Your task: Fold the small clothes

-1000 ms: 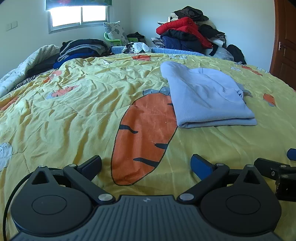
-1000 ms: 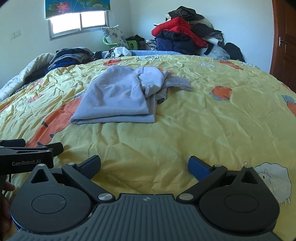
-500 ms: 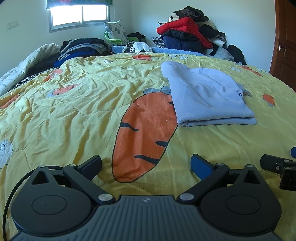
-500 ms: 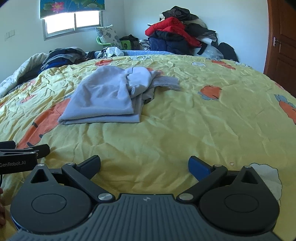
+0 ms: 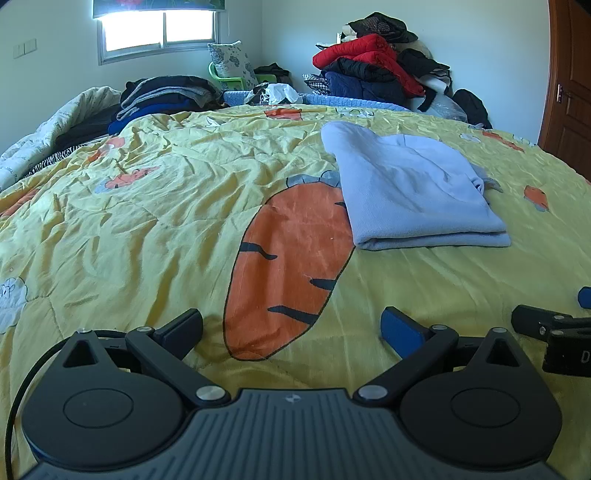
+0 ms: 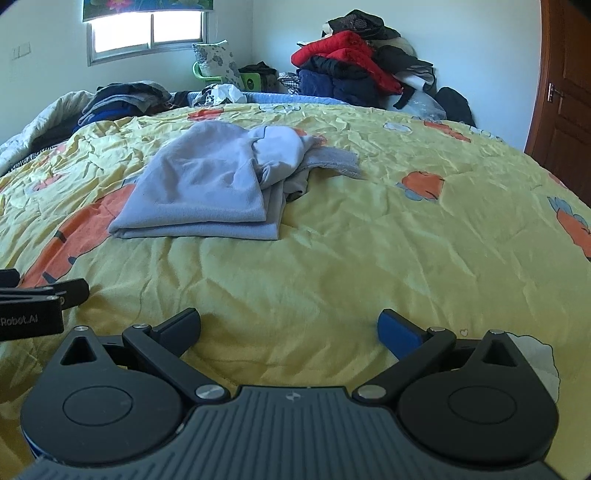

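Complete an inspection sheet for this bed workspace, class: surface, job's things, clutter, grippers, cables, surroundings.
Surface: wrinkled yellow carrot-print quilt.
Job's things: light blue knit garment, partly folded, loose bunched end to its right.
Clutter: dark folded clothes pile; red and black jacket heap.
Grippers: left gripper and right gripper, jaws open, holding nothing.
Cables: black cable beside left gripper.
Surroundings: bright window; brown wooden door.

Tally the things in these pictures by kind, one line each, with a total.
Folded light blue garment on the yellow quilt: 1
Heaps of clothes at the far end, the dark pile and the red and dark pile: 2
Patterned pillow: 1
Grippers, the left gripper and the right gripper, both open and empty: 2
Total: 6
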{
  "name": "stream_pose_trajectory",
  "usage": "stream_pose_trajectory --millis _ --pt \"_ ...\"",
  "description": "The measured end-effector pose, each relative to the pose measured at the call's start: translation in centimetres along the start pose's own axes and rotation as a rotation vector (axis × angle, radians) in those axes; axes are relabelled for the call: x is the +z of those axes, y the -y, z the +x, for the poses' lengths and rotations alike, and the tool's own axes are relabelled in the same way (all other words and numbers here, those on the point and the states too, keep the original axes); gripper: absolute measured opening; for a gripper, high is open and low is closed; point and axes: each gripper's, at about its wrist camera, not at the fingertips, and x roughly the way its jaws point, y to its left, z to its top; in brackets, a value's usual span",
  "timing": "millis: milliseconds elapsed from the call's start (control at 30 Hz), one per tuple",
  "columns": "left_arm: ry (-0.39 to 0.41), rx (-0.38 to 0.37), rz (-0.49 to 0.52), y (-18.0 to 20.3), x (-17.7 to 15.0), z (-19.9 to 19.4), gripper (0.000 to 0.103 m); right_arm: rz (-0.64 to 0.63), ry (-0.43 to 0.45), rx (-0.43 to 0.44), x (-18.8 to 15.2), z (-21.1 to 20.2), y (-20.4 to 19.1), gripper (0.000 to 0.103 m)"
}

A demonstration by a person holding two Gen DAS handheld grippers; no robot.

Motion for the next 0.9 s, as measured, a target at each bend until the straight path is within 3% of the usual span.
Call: stream_pose_trajectory --millis 900 --pt "0.000 -0.002 0.000 0.01 -0.15 -0.14 0.103 0.004 -0.002 -0.006 0.27 0.42 0.06 0.102"
